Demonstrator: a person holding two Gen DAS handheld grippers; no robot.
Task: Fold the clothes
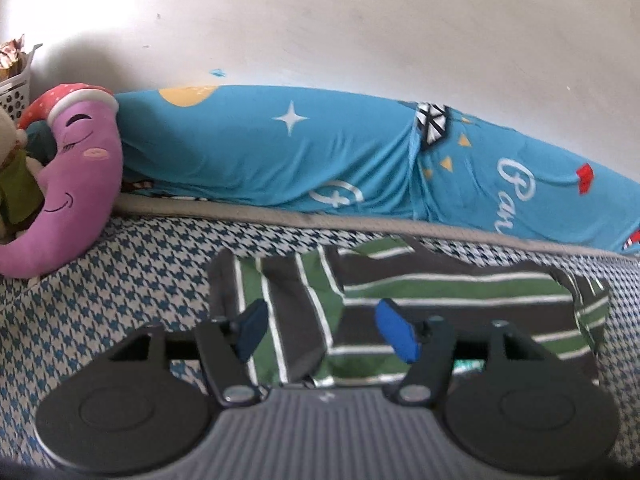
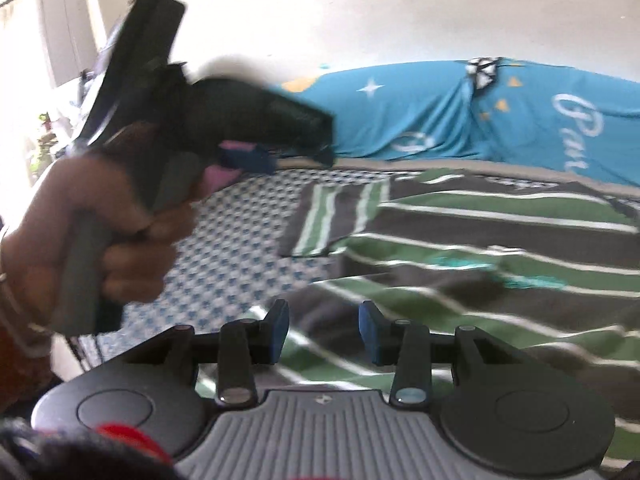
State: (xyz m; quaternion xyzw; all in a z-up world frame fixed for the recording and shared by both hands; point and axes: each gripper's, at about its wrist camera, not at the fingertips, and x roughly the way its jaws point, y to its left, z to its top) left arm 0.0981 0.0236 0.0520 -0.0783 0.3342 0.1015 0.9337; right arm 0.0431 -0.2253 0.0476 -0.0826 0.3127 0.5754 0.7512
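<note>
A dark grey shirt with green and white stripes (image 1: 440, 292) lies partly folded on the houndstooth bedsheet (image 1: 140, 272). My left gripper (image 1: 324, 330) hovers open just above the shirt's left part, with nothing between its blue pads. In the right wrist view the same shirt (image 2: 480, 240) spreads across the right half, and my right gripper (image 2: 324, 332) stands open over its near edge, empty. The left gripper (image 2: 276, 156) appears there too, held by a hand (image 2: 120, 232) above the sheet to the shirt's left, blurred.
A long teal pillow (image 1: 320, 152) with stars and white lettering runs along the wall behind the shirt. A purple moon-shaped plush (image 1: 80, 184) and other soft toys sit at the left, with a white perforated basket (image 1: 16, 92) behind them. The white wall rises beyond.
</note>
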